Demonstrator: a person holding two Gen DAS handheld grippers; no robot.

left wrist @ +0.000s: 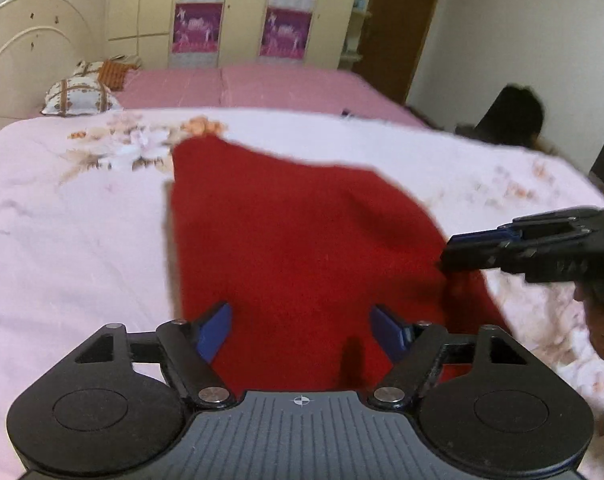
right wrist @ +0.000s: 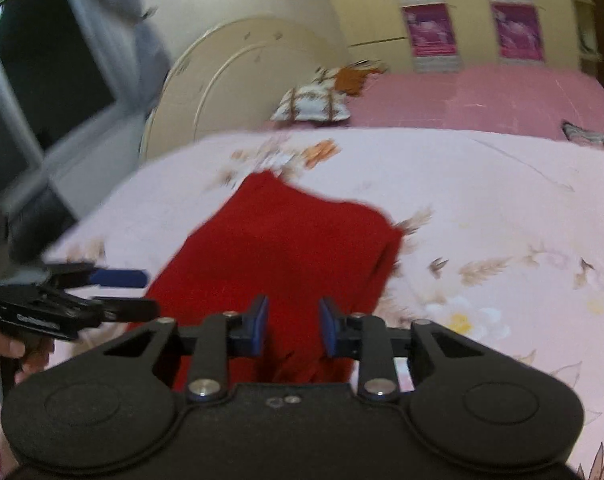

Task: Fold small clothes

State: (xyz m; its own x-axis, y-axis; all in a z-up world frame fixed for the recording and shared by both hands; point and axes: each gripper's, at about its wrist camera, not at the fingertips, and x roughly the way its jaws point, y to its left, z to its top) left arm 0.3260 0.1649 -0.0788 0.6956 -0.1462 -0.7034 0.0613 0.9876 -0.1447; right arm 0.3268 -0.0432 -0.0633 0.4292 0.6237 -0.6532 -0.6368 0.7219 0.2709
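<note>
Checking: we see one red garment (left wrist: 302,248) lying flat on the floral bedspread (left wrist: 74,240).
Left hand-held gripper (left wrist: 302,330): jaws wide apart over the garment's near edge, gripping nothing.
Right hand-held gripper (right wrist: 294,326): jaws partly closed, a gap between pads; cloth below, no pinch that we can make out.
Background: pillow (left wrist: 80,98) near the headboard (left wrist: 26,52).

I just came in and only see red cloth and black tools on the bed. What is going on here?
A person is folding a red garment on a floral bedsheet, with tongs in each hand. The left tongs stand open over the near edge of the cloth. The right tongs, narrower, also show a gap, cloth below them; whether they pinch it is unclear.
</note>
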